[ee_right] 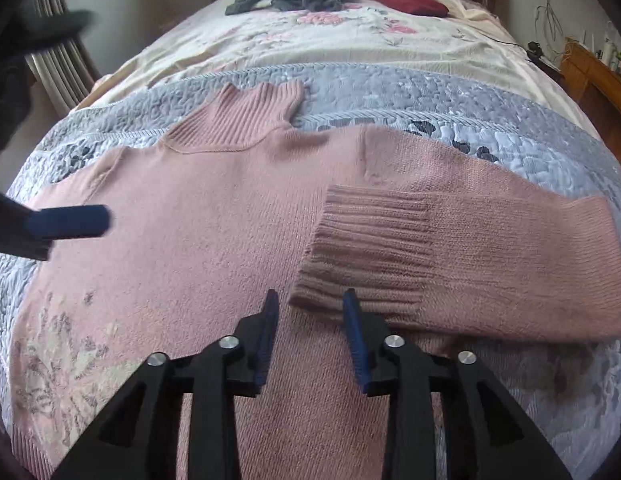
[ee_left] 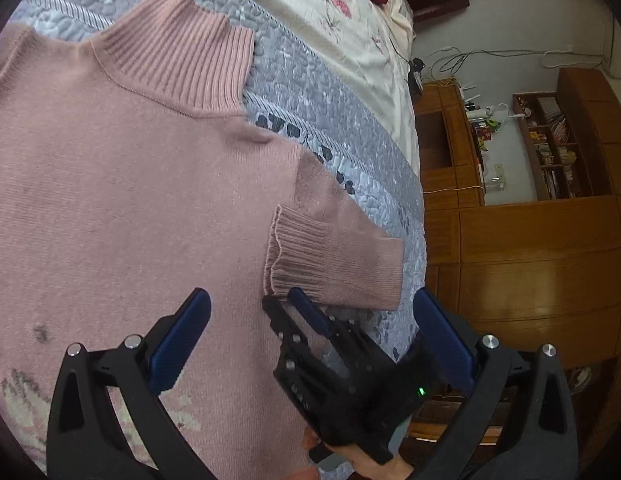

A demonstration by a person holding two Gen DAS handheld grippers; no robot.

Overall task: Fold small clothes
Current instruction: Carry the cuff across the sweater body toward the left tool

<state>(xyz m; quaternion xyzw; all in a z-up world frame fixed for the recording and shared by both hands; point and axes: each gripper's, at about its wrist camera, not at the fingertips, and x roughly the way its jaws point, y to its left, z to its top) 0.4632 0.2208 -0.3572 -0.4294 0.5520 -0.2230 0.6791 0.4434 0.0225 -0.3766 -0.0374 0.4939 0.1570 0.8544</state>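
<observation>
Pink sweater (ee_right: 198,216) flat on bed (ee_right: 390,92); right sleeve (ee_right: 450,248) folded in, rest unfolded. Left gripper (ee_left: 310,320) spread wide, right gripper (ee_right: 310,312) part-open, both empty.

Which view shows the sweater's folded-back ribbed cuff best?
Right wrist view: the ribbed cuff lies large and whole just ahead of the open right claw. Left wrist view shows it smaller, off-centre, its lower edge partly behind the right claw.
</observation>
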